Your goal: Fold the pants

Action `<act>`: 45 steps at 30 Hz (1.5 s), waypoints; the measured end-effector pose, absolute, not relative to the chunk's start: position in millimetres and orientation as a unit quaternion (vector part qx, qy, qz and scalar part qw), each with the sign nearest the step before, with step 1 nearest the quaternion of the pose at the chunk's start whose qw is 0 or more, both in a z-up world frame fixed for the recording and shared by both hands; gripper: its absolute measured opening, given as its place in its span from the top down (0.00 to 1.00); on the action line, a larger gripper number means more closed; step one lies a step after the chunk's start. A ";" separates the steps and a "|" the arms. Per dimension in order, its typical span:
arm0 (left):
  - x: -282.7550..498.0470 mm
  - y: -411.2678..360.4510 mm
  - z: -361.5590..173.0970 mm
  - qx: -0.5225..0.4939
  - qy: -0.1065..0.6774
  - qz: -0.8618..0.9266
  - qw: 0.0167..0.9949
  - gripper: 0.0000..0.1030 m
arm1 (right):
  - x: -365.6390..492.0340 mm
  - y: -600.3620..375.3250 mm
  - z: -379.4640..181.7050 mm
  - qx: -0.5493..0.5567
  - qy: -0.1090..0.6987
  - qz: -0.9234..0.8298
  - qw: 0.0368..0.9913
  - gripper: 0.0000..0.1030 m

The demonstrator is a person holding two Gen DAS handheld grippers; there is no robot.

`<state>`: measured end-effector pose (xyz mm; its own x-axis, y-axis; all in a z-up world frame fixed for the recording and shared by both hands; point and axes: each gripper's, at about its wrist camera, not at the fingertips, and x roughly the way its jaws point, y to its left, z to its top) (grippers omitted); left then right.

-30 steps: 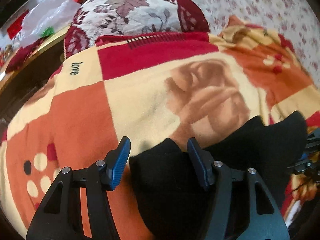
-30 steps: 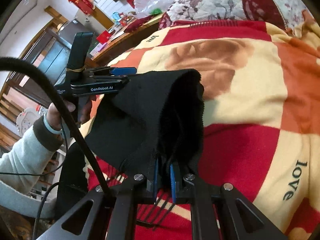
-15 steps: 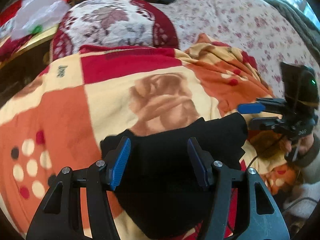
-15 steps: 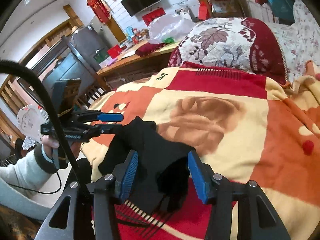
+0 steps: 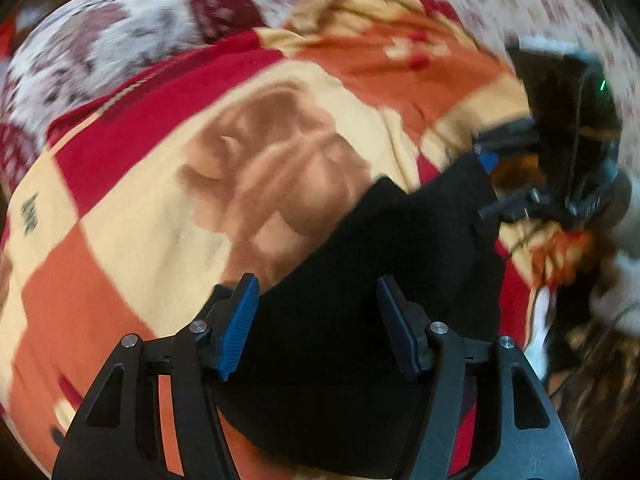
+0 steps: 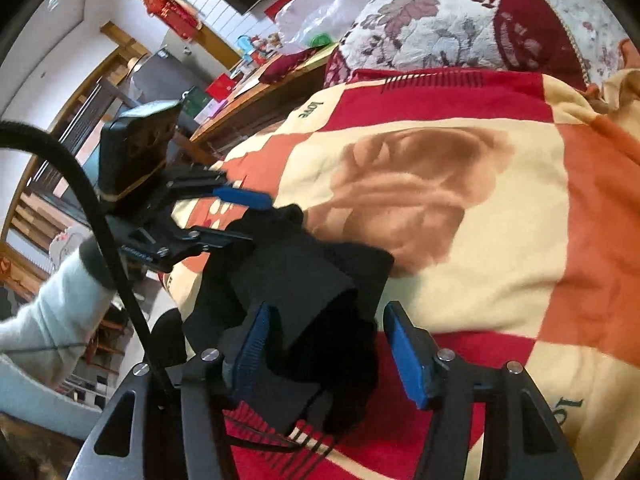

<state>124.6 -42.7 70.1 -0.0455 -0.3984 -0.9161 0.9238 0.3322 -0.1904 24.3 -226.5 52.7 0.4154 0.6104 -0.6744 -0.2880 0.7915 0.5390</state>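
Pants [image 5: 360,320] bunched on blanket [image 5: 140,208] — beneath left gripper [image 5: 318,320], jaws spread, opening; right gripper [image 6: 328,344] spread, gripping nothing.

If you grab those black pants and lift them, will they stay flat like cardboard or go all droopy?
Probably droopy: the black pants already slump in soft rumpled folds on the blanket. They look thick, so likely not slippery against the fuzzy cover. Pushed, they would probably bunch up rather than slide.

Bed covered by a checked blanket [image 6: 500,216] in red, orange and cream with a brown rose print, black pants [image 6: 304,280] bunched on its near edge, floral pillow [image 6: 440,28] at the far end
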 end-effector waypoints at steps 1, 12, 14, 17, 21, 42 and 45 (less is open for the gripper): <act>123.1 -46.0 66.3 0.273 0.504 -0.518 0.635 0.41 | 22.4 -222.9 54.1 0.157 0.464 0.270 0.829 0.61; 120.1 -45.9 70.8 0.281 0.455 -0.474 0.700 0.80 | 29.0 -207.8 82.8 0.071 0.405 0.226 0.883 0.95; 123.8 -42.3 69.2 0.265 0.451 -0.457 0.719 0.84 | 37.5 -212.1 79.7 0.079 0.409 0.214 0.883 0.95; 128.1 -34.6 60.6 0.233 0.456 -0.431 0.744 0.85 | 45.5 -214.3 63.1 0.082 0.431 0.196 0.877 0.95; 128.4 -25.7 53.8 0.196 0.454 -0.394 0.775 0.85 | 50.5 -226.9 35.5 0.129 0.465 0.171 0.859 0.94; 61.3 29.3 88.3 0.016 0.490 -0.344 0.801 0.85 | 21.8 -202.2 82.3 0.075 0.423 0.159 0.889 0.50; 56.4 26.1 76.0 0.007 0.501 -0.324 0.803 0.85 | 42.4 -191.7 75.4 0.048 0.436 0.154 0.886 0.50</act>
<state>56.4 26.1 76.0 0.2894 -0.5121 -0.8087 0.5269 0.7906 -0.3120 42.4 -191.7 75.4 0.5730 0.3149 -0.7567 -0.2308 0.9479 0.2196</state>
